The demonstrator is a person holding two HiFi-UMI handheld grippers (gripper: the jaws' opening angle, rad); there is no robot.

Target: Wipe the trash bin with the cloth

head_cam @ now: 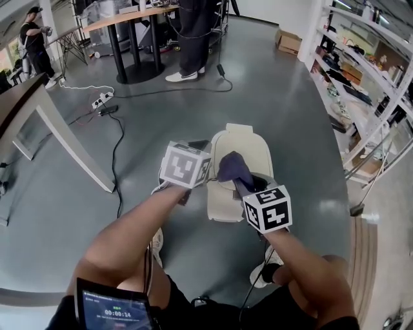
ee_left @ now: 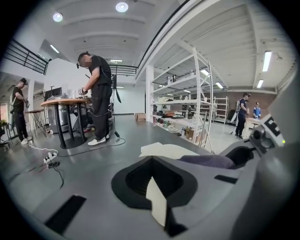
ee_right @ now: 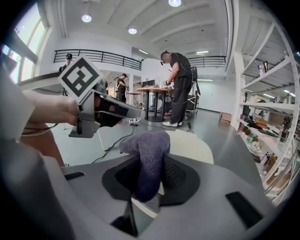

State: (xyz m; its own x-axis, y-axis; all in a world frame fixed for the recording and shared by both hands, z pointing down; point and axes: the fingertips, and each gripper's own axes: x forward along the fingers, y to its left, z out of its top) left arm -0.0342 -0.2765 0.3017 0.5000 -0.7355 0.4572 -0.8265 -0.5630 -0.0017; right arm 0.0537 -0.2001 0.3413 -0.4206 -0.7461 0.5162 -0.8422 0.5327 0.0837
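The grey floor (head_cam: 64,213) fills the head view. White shelving (head_cam: 371,77) runs along its right edge. At its far edge stands a round-footed table (head_cam: 129,19) with a standing person (head_cam: 193,38) beside it, and another person (head_cam: 33,45) stands in the far left corner.

The cream trash bin (head_cam: 226,205) sits in the middle of the floor, just ahead of the wearer's shoe (head_cam: 263,274), and is seen from above. Both grippers are at its near end.

The left gripper (head_cam: 188,191) is at the bin's left edge. In the left gripper view its jaws stand narrow, with a thin cream strip of the bin's colour between them (ee_left: 157,201). More of the bin (ee_left: 161,150) lies beyond.

The right gripper (head_cam: 241,187) reaches over the bin's top from the near right. Its jaws are closed on the dark purple cloth (head_cam: 232,169). In the right gripper view the cloth (ee_right: 149,159) rises from between the jaws (ee_right: 145,199) in a bunched fold, with the bin's cream top (ee_right: 194,145) behind it. From the left gripper view the cloth (ee_left: 206,161) rests on the bin.

A cardboard box (head_cam: 288,42) sits near the shelving. A black cable (head_cam: 116,155) trails from a white power strip (head_cam: 102,100) across the left of the floor.
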